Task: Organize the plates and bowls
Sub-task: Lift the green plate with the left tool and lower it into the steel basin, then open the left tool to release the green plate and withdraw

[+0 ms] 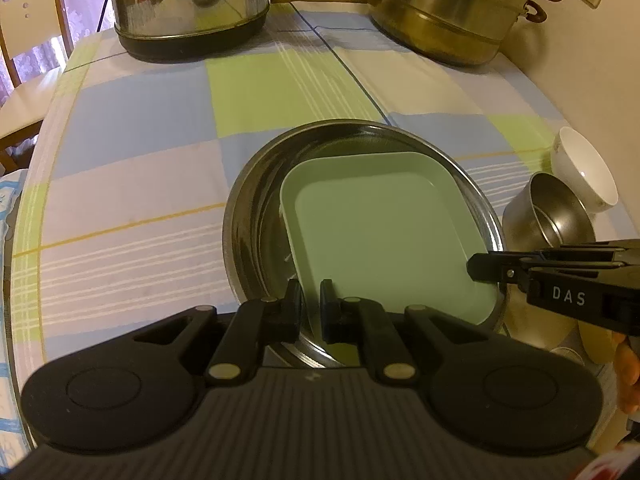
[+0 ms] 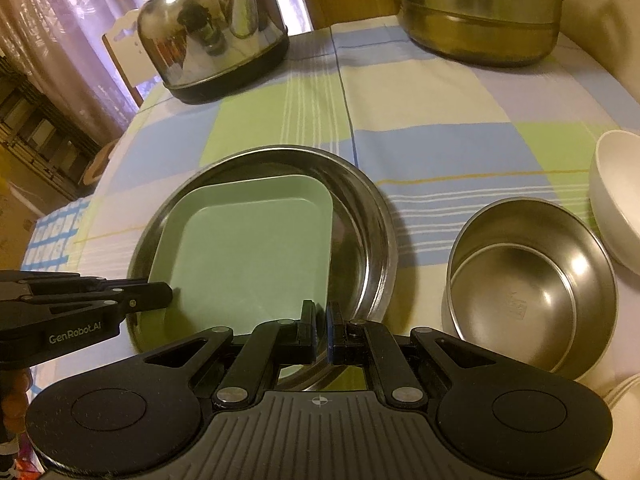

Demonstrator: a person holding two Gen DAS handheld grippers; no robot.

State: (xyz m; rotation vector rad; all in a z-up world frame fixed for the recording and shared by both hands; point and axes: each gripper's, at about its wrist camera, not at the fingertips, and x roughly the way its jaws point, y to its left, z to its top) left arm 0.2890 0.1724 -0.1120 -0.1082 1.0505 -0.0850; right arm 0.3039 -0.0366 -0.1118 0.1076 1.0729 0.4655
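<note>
While both pairs of jaws stand closed on the near edge of the green square plate (image 2: 248, 256), the left gripper (image 1: 311, 312) pinches it toward one near corner and the right gripper (image 2: 321, 334) toward the other, seemingly so that the plate stays level between two holds. The plate sits inside the round steel pan (image 2: 360, 216), just ahead of both sets of jaws, tilted slightly against the pan's wall; whether it rests fully on the pan floor cannot be told. It looks as though it is being nested there to stack flat ware together. To the right of the right jaws stands a steel bowl (image 2: 532, 284), and just beyond it a white bowl (image 2: 616, 200), both probably waiting to be stacked. Farther ahead, well apart on the checked tablecloth (image 2: 432, 112), stand a shiny kettle (image 2: 216, 36) and a large steamer pot (image 2: 480, 12).
</note>
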